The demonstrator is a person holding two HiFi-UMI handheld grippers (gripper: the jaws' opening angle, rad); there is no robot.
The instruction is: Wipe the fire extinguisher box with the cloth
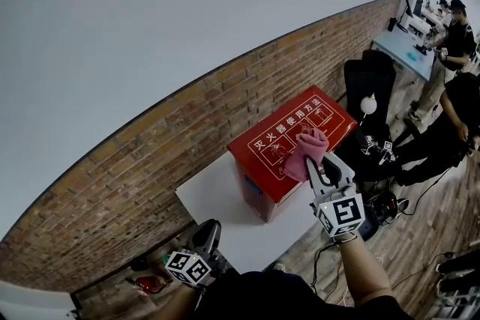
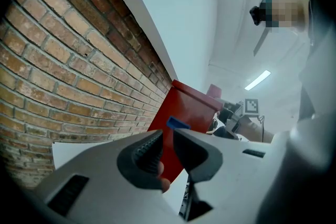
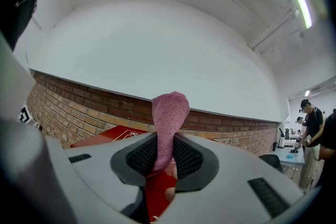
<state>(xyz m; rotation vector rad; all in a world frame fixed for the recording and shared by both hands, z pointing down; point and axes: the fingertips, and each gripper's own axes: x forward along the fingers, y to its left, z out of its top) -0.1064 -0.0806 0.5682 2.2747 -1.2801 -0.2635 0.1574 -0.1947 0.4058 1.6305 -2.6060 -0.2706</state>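
1. On the white desk (image 1: 217, 198), which is set against a brown brick wall (image 1: 135, 176), stands the red rectangular fire extinguisher box (image 1: 289, 142). It sits toward the desk's right end, and its top is printed with white characters and small diagrams.
2. The right hand-held gripper (image 1: 322, 170) is held over the near top edge of the box, with its jaws pointing toward the wall.
3. In the right gripper view, its two grey jaws are pressed together on a pink knitted cloth (image 3: 169, 113). A rounded fold of the cloth stands up past the jaw tips, and the red box top shows below and behind them.
4. From the head view, the cloth is bunched on the top of the box beside the near edge and appears to touch the lid.
5. The left hand-held gripper (image 1: 204, 240) is low at the near edge of the desk, left of the box and well apart from it.
6. In the left gripper view, its jaws are parted by a narrow gap and have nothing between them. Beyond the gap is the side of the red box, which carries a small blue tag (image 2: 177, 123).
7. At the far right of the head view, a black chair (image 1: 367, 82) stands near the end of the desk. Behind it, people stand by a pale blue table (image 1: 405, 49).
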